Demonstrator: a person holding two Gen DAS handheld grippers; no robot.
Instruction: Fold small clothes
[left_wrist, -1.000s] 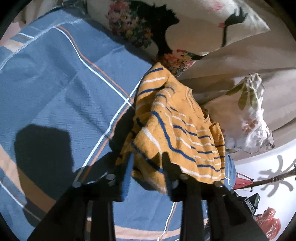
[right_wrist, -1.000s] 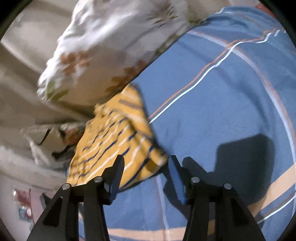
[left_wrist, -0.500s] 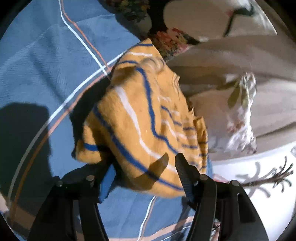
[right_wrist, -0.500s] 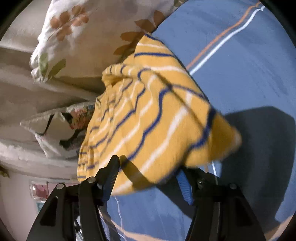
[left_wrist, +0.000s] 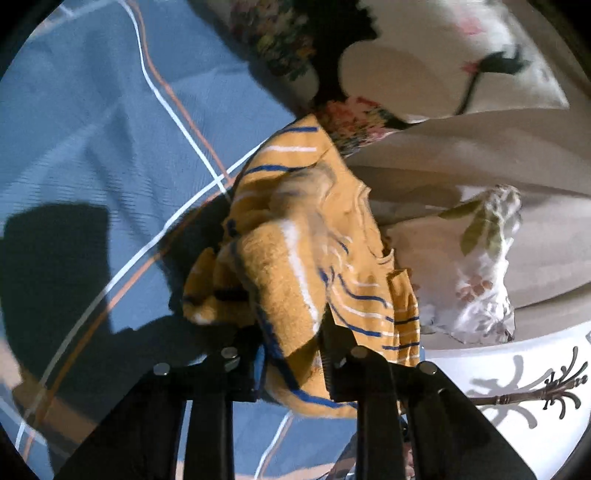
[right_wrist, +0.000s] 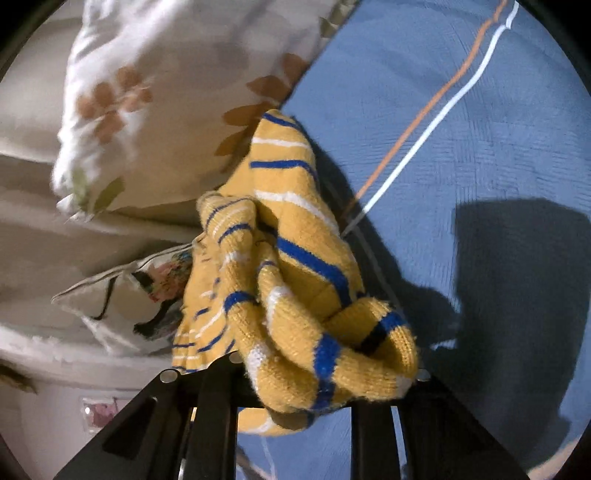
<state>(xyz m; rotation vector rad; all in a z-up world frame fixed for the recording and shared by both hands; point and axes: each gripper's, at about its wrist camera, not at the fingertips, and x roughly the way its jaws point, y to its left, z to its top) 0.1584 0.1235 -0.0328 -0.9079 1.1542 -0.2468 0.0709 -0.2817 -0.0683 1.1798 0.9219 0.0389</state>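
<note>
A small yellow knit sweater (left_wrist: 306, 258) with blue and white stripes hangs bunched over a blue checked bedsheet (left_wrist: 110, 147). My left gripper (left_wrist: 290, 343) is shut on one thick fold of it; the fabric fills the gap between the fingers. In the right wrist view the same sweater (right_wrist: 295, 288) is bunched over my right gripper (right_wrist: 317, 373), which is shut on a rolled edge; the fingertips are hidden under the cloth. The far end of the sweater rests near the pillows.
A floral pillow (left_wrist: 424, 66) and a leaf-print pillow (left_wrist: 484, 266) lie on a beige blanket (left_wrist: 480, 155) at the head of the bed. The leaf-print pillow (right_wrist: 166, 92) fills the upper left of the right wrist view. A white wall (left_wrist: 517, 387) lies beyond.
Both grippers have closed on the sweater's near edge and lifted it off the sheet. The fabric has bunched up toward the pillows.
</note>
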